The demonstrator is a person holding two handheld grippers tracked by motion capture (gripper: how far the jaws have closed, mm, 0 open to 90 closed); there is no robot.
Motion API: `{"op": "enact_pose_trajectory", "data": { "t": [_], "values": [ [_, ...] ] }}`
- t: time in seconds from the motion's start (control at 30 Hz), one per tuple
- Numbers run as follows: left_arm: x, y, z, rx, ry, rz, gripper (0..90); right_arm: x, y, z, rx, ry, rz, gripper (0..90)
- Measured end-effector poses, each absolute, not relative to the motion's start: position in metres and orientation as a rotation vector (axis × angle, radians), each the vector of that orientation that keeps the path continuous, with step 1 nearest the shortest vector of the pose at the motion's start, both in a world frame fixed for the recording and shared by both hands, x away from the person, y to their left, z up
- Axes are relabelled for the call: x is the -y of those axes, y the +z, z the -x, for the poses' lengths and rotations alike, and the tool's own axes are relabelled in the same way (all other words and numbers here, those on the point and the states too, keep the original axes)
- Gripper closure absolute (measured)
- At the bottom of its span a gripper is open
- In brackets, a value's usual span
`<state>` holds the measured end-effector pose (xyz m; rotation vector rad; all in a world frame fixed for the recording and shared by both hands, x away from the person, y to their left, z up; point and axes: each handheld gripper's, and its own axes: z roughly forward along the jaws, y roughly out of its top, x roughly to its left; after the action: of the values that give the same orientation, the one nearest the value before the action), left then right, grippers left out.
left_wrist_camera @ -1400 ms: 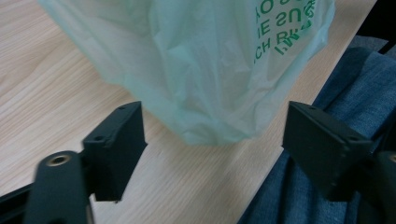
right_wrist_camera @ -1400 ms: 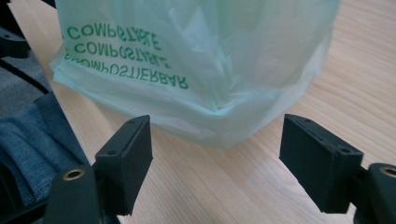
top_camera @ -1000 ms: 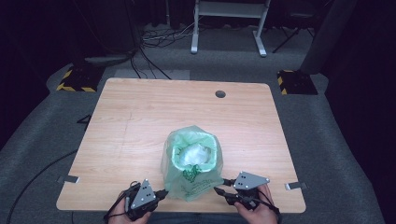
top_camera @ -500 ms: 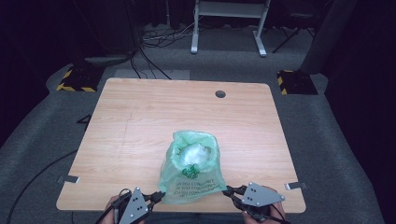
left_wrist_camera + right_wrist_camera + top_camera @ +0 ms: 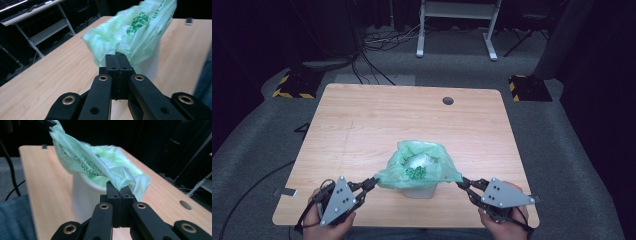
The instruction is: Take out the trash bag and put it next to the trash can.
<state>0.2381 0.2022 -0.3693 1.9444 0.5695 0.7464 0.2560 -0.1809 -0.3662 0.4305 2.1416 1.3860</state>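
Green bag [image 5: 419,167] stretched taut between both grippers, lining a white bin [image 5: 419,190] near the table's [image 5: 362,125] front edge. Left gripper [image 5: 371,183] clamped tight on the bag's left rim, film bunched right at the jaw tips. Right gripper [image 5: 460,183] pinched shut on the opposite rim, having just finished closing on it. Bin directly ahead of both tools, under the pulled plastic. Hands [image 5: 329,227] low at the near edge.
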Motion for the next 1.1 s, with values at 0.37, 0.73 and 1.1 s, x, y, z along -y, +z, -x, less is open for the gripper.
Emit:
{"op": "enact_pose_trajectory", "data": {
  "t": [0.37, 0.73, 1.1],
  "values": [
    [-0.206, -0.385, -0.302, -0.704, 0.675, -1.988, 90.0, 0.181, -0.371, -0.321, -2.173, 1.354, -0.569, 88.6],
    [-0.203, -0.419, -0.328, -0.818, 0.549, -2.050, 89.4, 0.183, -0.407, -0.349, -2.269, 1.321, -0.715, 83.7],
    [-0.214, -0.409, -0.299, -0.837, 0.551, -1.913, 41.3, 0.206, -0.391, -0.310, -2.200, 1.326, -0.754, 63.9]
  ]
}}
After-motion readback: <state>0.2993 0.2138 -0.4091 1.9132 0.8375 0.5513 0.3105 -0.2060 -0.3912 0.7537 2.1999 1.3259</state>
